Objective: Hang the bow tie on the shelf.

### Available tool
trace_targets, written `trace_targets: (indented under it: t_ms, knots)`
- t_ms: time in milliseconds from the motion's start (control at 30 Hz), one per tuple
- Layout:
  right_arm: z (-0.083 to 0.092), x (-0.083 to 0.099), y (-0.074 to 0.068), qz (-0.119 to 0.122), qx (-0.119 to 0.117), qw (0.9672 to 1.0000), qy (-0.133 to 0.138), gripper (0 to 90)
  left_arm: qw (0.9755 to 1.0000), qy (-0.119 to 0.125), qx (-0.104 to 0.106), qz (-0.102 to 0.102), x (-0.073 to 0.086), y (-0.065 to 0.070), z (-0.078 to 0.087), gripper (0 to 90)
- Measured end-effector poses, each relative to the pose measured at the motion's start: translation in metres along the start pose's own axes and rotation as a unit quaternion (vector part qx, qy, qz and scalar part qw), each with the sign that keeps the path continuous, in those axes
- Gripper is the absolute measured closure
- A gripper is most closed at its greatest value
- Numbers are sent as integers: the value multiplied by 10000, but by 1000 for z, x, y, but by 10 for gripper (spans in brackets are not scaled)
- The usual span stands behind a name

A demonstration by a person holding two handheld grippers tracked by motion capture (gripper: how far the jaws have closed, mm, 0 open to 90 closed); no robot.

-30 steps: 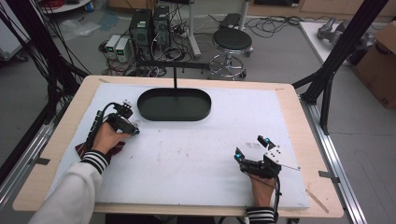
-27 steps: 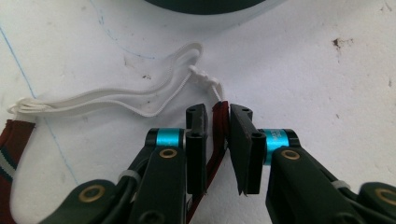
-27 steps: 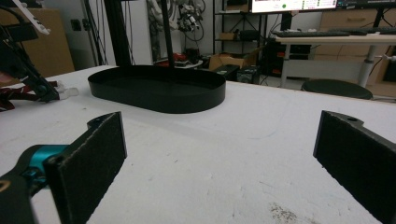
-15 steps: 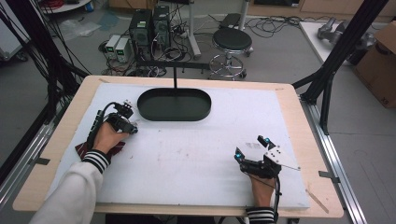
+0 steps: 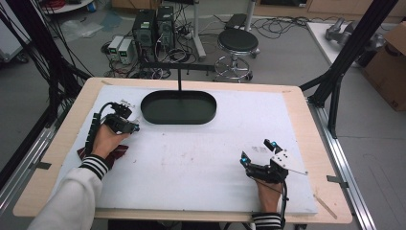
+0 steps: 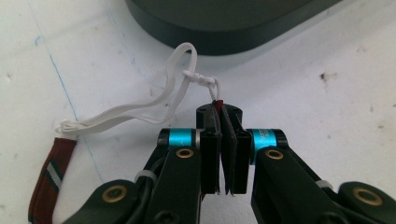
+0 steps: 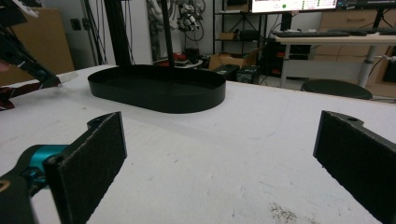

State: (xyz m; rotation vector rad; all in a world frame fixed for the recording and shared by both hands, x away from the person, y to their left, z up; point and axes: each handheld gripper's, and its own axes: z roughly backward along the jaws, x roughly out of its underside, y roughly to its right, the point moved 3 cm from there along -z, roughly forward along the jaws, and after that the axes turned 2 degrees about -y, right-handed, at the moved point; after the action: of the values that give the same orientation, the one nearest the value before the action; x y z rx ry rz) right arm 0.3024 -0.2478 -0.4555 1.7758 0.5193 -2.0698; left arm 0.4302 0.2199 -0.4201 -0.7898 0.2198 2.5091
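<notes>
1. Left claw [image 6: 223, 154] is clamped on the dark red tip of a necktie [image 6: 46, 179], with nothing but that thin fabric edge between the pads.
2. The tie's white elastic loop [image 6: 140, 109] trails across the white bench [image 5: 191, 163], just beside the black oval tray [image 5: 178, 107].
3. Right claw [image 5: 258, 152] sits wide apart and empty, low over the bench, well apart from the tie.

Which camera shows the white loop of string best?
The left gripper view: the white loop lies close up on the table, knotted to a dark red piece pinched in the left gripper. The high view shows just a faint pale streak at that gripper. In the right gripper view I cannot make it out.
</notes>
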Motion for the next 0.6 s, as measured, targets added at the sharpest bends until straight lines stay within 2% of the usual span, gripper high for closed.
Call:
trace_targets:
  t_ms: [100,267,367,600]
  knots:
    - [0,0,0,-1,-1,10000,2,15,9995,310,53,34,-1,-2,7,860]
    - [0,0,0,11,4,10000,-1,15,9971,759,-5,73,-4,-3,18,860]
    - [0,0,0,10,3,10000,0,15,9943,1060,-95,98,-7,-3,26,861]
    - [0,0,0,10,1,10000,0,15,9881,1511,-197,189,-13,-3,37,861]
